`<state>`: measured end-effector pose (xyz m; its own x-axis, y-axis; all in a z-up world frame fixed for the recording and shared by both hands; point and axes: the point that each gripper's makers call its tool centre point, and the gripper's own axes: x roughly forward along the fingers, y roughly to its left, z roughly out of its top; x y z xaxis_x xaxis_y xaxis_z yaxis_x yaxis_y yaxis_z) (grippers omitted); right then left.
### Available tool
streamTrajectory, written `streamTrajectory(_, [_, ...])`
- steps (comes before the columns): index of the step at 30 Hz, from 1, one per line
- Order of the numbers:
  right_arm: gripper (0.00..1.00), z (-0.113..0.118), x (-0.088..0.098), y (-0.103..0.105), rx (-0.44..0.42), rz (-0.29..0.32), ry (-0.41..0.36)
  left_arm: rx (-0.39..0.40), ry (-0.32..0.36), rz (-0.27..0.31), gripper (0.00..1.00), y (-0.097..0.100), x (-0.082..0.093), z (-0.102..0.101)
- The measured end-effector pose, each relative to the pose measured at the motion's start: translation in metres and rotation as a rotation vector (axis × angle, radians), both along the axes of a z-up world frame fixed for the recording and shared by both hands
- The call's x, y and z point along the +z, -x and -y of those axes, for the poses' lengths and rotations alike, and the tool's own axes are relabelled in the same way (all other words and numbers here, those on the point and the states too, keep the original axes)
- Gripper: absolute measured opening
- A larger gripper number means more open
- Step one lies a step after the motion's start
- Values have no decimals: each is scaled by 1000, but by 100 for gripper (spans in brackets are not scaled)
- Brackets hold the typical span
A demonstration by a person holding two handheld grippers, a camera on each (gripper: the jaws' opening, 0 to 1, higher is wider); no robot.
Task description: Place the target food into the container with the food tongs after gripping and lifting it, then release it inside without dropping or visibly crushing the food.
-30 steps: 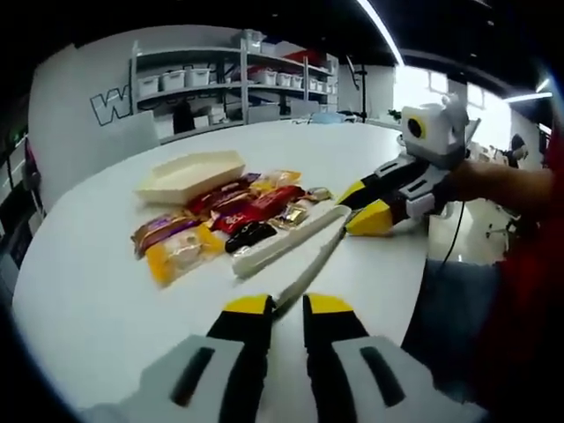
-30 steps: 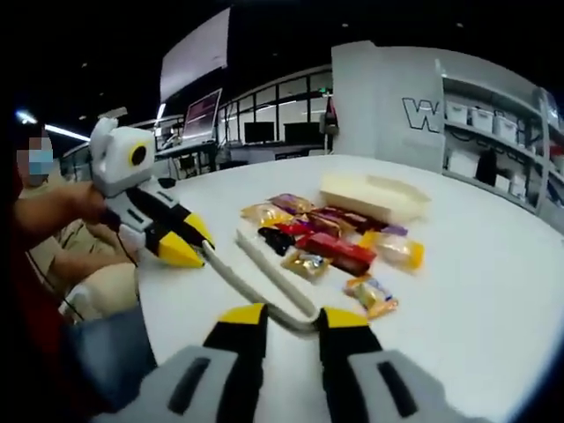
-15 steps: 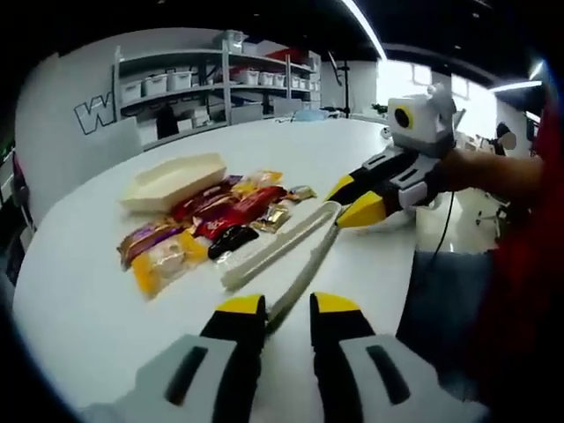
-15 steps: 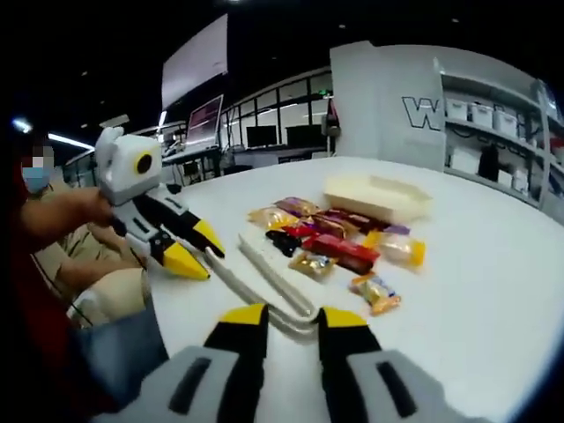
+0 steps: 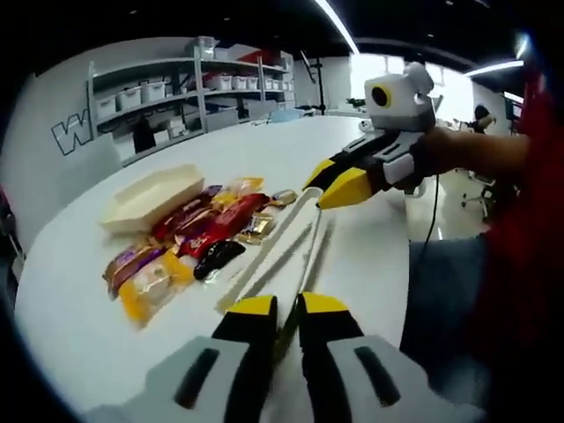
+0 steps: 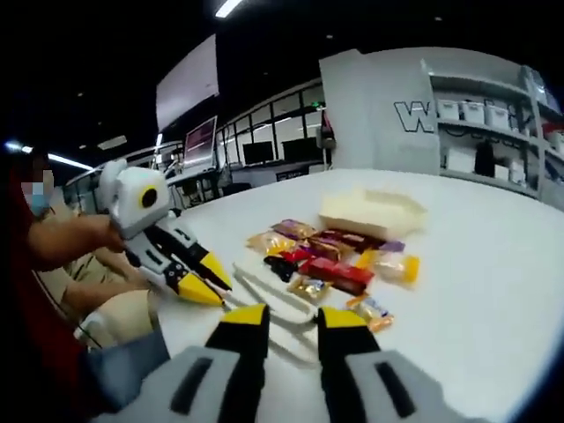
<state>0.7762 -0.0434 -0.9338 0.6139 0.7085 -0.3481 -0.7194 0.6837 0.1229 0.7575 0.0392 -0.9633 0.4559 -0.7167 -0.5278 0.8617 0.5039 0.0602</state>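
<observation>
White food tongs [image 5: 305,254] hang a little above the white table, casting a shadow on it. My left gripper [image 5: 286,307] is shut on the tip of one tong arm. My right gripper [image 5: 328,187], held by a hand, is shut on the tongs' far, bent end. In the right gripper view that bend [image 6: 275,298] sits between my right gripper's [image 6: 291,315] jaws, and my left gripper [image 6: 211,280] pinches an arm tip at the left. Several wrapped snack packets [image 5: 198,233] [image 6: 330,264] lie in a loose row. Behind them stands an empty cream tray [image 5: 145,196] [image 6: 370,211].
The round white table [image 5: 79,335] has bare room on both sides of the packets. Its near edge runs close under the grippers. A person's sleeve and legs [image 5: 458,291] are beside that edge. Shelves with bins [image 5: 167,97] stand beyond the table.
Both grippers have risen with the tongs, which have come up off the table. The two tong arms have drawn closer together. Packets and tray have stayed put.
</observation>
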Motion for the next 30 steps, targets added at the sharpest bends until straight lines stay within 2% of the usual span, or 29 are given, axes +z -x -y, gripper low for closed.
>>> streamTrajectory(5, [16,0,4,-4,-9,9,-20,-75,-2,9,2,6,0,6])
streamTrajectory(12, [14,3,3,-4,-8,-3,-35,-111,-12,20,1,13,-1,9])
streamTrajectory(17, [17,4,8,-2,-8,9,-52,-127,-14,20,1,18,0,12])
streamTrajectory(20, [24,9,13,-6,-39,28,-74,-120,18,9,1,17,4,12])
streamTrajectory(23, [30,9,14,-5,-23,26,-84,-117,56,0,1,16,11,12])
streamTrajectory(24, [32,8,18,-2,6,38,-102,-122,99,-18,1,19,19,14])
streamTrajectory(28, [38,0,28,6,69,59,-151,-135,143,-54,1,23,27,17])
streamTrajectory(30, [39,-1,30,7,73,72,-155,-146,165,-56,1,25,31,18])
